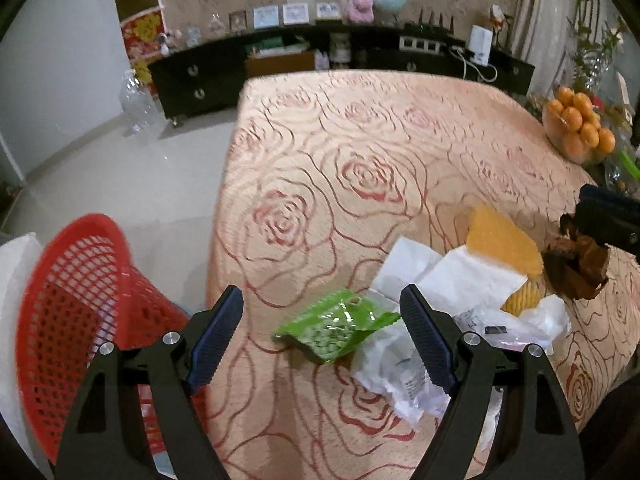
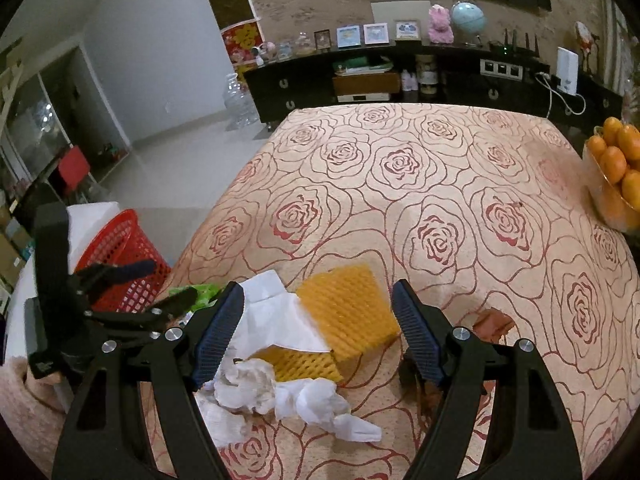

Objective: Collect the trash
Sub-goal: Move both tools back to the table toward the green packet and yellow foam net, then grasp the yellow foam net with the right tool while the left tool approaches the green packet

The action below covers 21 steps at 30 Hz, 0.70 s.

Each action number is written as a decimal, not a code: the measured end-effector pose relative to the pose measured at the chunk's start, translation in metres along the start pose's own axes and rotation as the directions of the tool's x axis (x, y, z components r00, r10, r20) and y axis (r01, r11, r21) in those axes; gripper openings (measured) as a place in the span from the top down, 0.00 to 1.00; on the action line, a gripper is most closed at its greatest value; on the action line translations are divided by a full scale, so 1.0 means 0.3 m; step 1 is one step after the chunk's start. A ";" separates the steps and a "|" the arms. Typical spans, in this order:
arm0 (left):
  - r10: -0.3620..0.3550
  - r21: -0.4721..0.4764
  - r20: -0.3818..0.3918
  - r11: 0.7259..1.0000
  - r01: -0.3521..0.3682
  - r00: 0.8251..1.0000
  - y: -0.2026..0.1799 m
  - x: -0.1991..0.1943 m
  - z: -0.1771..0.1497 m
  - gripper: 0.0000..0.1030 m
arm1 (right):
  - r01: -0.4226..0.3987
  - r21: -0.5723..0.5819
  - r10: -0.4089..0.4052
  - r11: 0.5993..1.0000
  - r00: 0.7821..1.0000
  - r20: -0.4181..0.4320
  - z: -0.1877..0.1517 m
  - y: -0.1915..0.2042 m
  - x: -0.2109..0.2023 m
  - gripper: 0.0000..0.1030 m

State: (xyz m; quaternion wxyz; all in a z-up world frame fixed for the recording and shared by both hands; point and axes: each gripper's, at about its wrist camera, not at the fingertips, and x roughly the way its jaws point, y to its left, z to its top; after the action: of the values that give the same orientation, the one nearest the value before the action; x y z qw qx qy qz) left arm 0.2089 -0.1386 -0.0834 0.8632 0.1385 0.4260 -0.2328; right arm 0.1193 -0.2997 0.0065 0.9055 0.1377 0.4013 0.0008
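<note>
Fingers [image 1: 218, 344] of the left gripper [image 1: 322, 344] are spread, empty; the green wrapper [image 1: 340, 330] is framed between them at lower centre, long axis left-right.

Red basket [image 1: 80, 304] base behind the jaws, orange bowl [image 2: 616, 184] cropped, shelf frames [image 1: 280, 14] perhaps photographs.

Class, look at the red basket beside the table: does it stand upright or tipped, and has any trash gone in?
Upright: the red basket shows its open rim facing up beside the table. Its inside appears empty, though the bottom is hidden.
</note>
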 end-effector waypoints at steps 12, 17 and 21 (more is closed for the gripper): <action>-0.005 -0.005 -0.053 1.000 0.005 0.999 -0.012 0.092 -0.015 0.48 | -0.011 0.017 0.011 1.000 1.000 -0.008 -0.004 -0.043 0.020 0.28; -0.018 0.002 -0.032 1.000 0.018 0.999 -0.017 0.072 -0.009 0.58 | -0.007 0.020 0.007 1.000 1.000 -0.009 -0.004 -0.049 0.025 0.28; -0.034 -0.016 -0.026 0.999 0.034 0.999 -0.001 0.055 -0.001 0.68 | -0.020 0.030 0.020 0.999 1.000 -0.018 -0.008 -0.055 0.035 0.28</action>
State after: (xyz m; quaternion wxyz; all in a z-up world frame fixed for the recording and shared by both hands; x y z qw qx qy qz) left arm 0.2174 -0.1436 -0.0968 0.8546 0.1276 0.4413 -0.2424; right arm 0.1229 -0.3138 -0.0068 0.8996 0.1553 0.4081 0.0052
